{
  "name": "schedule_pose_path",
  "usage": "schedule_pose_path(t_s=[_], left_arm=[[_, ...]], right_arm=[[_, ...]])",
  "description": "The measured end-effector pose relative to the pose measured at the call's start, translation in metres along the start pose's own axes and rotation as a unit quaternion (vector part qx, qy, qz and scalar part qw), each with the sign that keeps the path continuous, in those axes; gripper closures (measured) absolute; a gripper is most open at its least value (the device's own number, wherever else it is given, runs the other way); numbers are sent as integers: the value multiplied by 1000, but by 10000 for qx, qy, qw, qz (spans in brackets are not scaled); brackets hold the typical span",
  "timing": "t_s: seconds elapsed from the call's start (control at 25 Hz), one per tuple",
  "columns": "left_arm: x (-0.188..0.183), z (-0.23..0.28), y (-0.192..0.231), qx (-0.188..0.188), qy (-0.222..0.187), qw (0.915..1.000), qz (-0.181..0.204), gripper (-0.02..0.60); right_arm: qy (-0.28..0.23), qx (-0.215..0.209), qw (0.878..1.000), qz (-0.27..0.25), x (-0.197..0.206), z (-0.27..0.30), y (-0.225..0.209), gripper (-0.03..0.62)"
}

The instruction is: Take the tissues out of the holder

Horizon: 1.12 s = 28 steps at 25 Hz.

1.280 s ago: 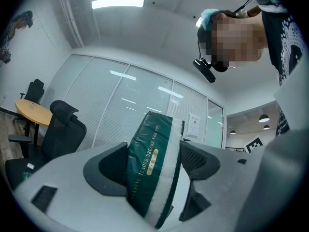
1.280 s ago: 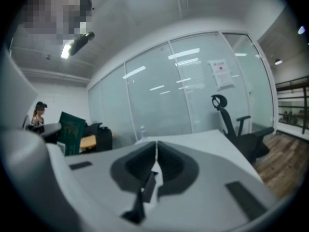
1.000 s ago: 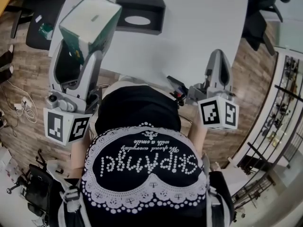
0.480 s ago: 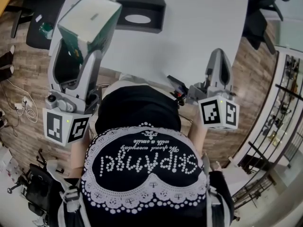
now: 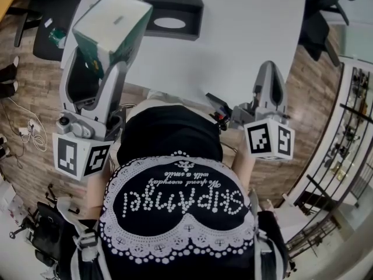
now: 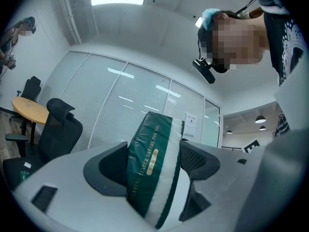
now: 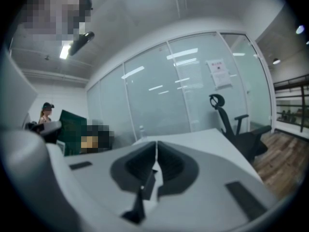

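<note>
Gripping a green and white plastic-wrapped pack of tissues (image 6: 150, 170) across its narrow thickness, dark pads flat against both broad faces. Held up above the near left corner of the white rectangular table (image 5: 250, 34), clear of the top, touching nothing but the jaws of the left gripper (image 5: 98, 64). Already out of the black box-shaped holder with an oval opening (image 5: 175, 4), set on the far part of the table, a little right of the pack and apart from it. Pale inside the oval; impossible to tell whether anything is left in there. Probably the closing step: little left but setting the pack down, by this reading.

Likely light and soft: stacked paper under thin, slick film, so prone to squash rather than crack, and apt to slide out of a loose pinch. Best taken across the flat faces near the middle, as now, not by a corner or a loose seam. Not fragile, but easily creased by a hard squeeze.

Further out, on the right: the right gripper (image 7: 155, 164), jaws fully together with nothing between them, hovering by the near right edge of the table, well apart from pack and holder. Nearest of all, a person's black top with white beaded lettering (image 5: 175, 203). Beyond the table, a black office chair (image 6: 58, 132), glass partition walls (image 7: 159, 95) and a brown wood-plank floor (image 5: 35, 92).
</note>
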<state>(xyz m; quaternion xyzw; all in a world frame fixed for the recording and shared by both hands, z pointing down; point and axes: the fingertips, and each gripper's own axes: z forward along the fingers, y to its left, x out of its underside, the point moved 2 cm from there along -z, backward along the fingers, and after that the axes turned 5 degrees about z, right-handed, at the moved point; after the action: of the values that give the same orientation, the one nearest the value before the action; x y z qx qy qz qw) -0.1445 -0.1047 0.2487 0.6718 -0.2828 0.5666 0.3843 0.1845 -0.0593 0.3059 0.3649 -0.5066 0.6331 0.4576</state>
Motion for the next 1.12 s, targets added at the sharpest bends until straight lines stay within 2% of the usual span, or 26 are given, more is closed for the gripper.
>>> schedule_pose_path(t_s=[0.36, 1.12], left_arm=[[2, 2, -1, 24, 37, 10000, -29, 222], [1, 1, 0, -8, 10, 10000, -38, 222]], right_arm=[[76, -67, 9993, -361, -1, 1, 5, 562], [39, -130, 9991, -403, -4, 1, 8, 562]])
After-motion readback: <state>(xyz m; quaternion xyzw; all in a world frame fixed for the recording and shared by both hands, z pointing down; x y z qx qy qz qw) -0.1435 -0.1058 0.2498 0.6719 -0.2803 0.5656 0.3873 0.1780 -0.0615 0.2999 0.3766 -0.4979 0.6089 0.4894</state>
